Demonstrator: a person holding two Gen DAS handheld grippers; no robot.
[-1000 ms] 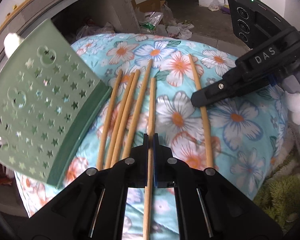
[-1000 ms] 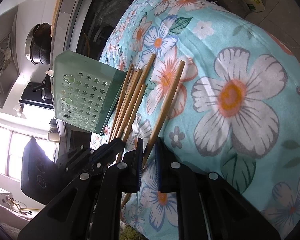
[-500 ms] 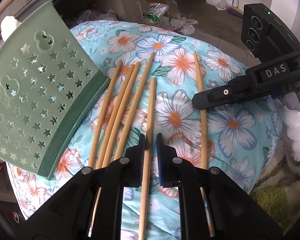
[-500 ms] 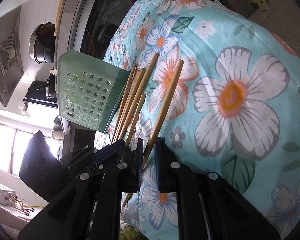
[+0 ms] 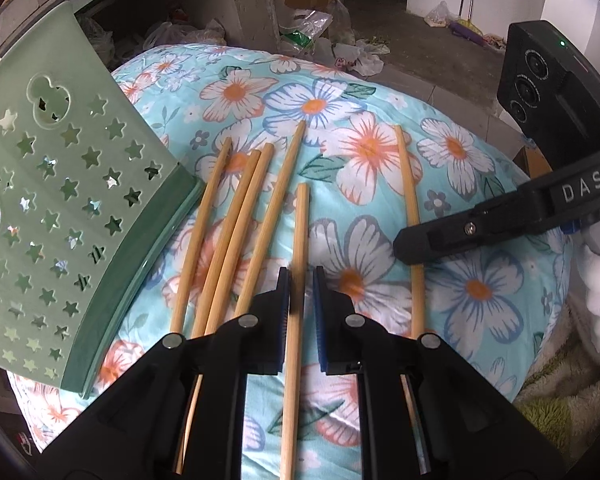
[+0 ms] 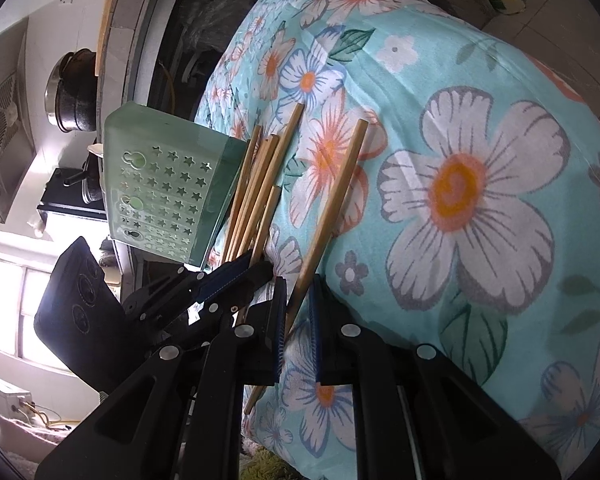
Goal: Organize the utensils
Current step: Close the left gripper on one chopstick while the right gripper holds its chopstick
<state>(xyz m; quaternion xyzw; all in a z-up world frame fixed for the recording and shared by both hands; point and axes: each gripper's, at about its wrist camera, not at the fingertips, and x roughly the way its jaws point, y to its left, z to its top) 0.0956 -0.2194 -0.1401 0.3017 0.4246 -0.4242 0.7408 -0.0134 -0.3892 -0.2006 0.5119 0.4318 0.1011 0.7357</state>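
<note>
On the floral turquoise cloth (image 5: 480,292), my left hand-held gripper (image 5: 300,276) has just loosened around one wooden chopstick (image 5: 298,248); my right hand-held gripper (image 6: 298,288) clamps another chopstick (image 6: 332,204).

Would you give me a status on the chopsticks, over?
Left gripper just opened, fingers astride short chopstick, not gripping. Right gripper shut on outer chopstick. Green holder on its side beside them, nothing blocking.

Green star-punched holder (image 5: 56,216); tan chopsticks (image 5: 236,232); turquoise floral cloth (image 5: 460,280).
</note>
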